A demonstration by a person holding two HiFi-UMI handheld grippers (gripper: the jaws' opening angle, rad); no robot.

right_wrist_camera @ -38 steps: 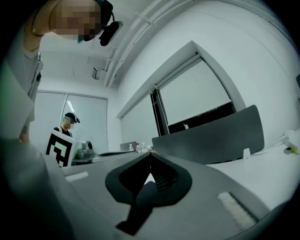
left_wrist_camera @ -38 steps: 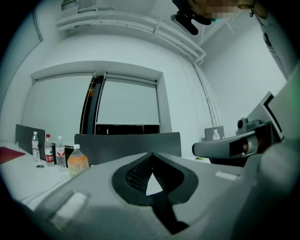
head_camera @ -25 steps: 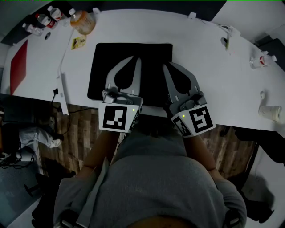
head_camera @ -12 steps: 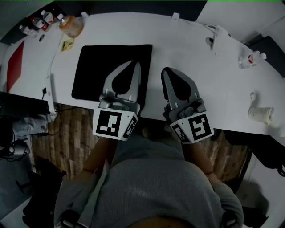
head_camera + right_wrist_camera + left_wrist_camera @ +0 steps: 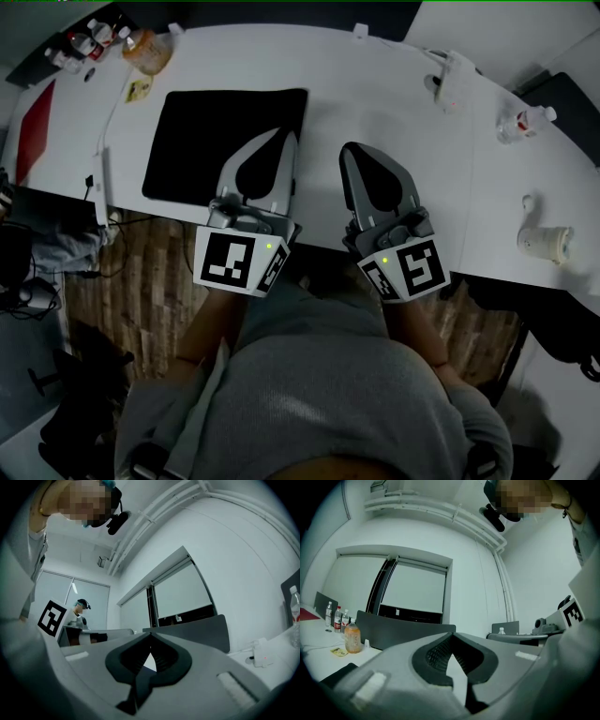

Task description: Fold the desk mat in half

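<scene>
The black desk mat (image 5: 211,141) lies flat on the white table (image 5: 394,112), left of centre in the head view. My left gripper (image 5: 292,139) is shut and empty, its jaws over the mat's near right corner. My right gripper (image 5: 346,152) is also shut and empty, over bare table to the right of the mat. In the left gripper view the shut jaws (image 5: 451,637) point level across the table, with a corner of the mat (image 5: 335,678) at lower left. The right gripper view shows its shut jaws (image 5: 151,635) aimed at the far wall.
Several bottles (image 5: 89,39) and an orange drink bottle (image 5: 150,52) stand at the back left, by a yellow card (image 5: 139,90) and a red folder (image 5: 33,131). A white device (image 5: 450,80), a small bottle (image 5: 523,122) and a white roll (image 5: 548,242) sit on the right.
Both grippers have shifted right relative to the mat: a second ago both lay over it, now only the left overlaps its corner. Both stayed shut.
</scene>
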